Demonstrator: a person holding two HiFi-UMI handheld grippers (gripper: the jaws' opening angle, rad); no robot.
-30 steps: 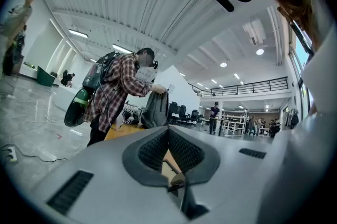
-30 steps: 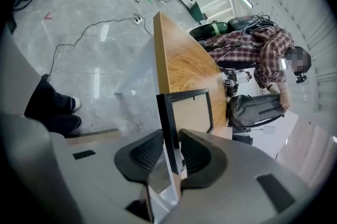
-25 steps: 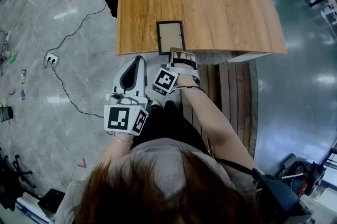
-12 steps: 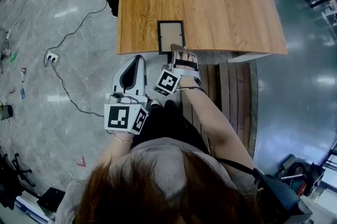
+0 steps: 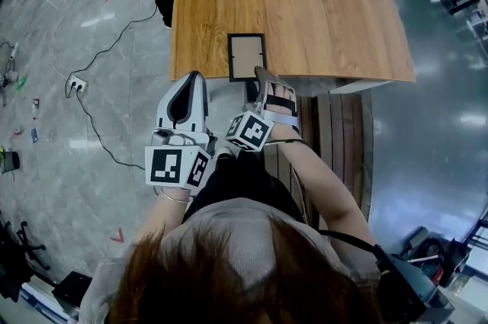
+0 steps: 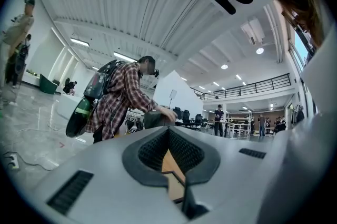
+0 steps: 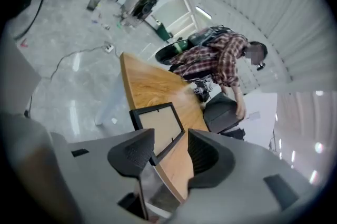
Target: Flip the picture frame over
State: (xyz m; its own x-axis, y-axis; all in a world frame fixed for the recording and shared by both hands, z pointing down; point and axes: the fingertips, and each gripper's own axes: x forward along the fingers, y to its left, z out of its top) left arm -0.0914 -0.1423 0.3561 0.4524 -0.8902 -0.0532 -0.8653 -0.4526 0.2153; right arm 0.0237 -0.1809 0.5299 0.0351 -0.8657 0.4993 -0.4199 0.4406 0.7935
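The picture frame (image 5: 246, 56) has a black border around a tan panel and lies flat on the wooden table (image 5: 328, 10), at its near edge. My right gripper (image 5: 258, 84) hovers just off that edge, short of the frame. Its jaws have just been opening. In the right gripper view the frame (image 7: 158, 124) shows beyond the open gripper (image 7: 171, 152), and the pads touch nothing. My left gripper (image 5: 196, 77) hangs left of the frame over the floor. It is shut and empty. Through the hole between its jaws (image 6: 168, 130) I see a corner of the table.
A person in a plaid shirt (image 7: 221, 57) leans over the table's far end, hand on a black bag (image 7: 218, 112). On the floor at left lie a power strip (image 5: 74, 84) and its cables. Wooden slats (image 5: 335, 132) run under the table's right side.
The right gripper has let go of the frame's near edge, opened its jaws and lifted back from the table. The frame stays flat. The left gripper has hardly moved.
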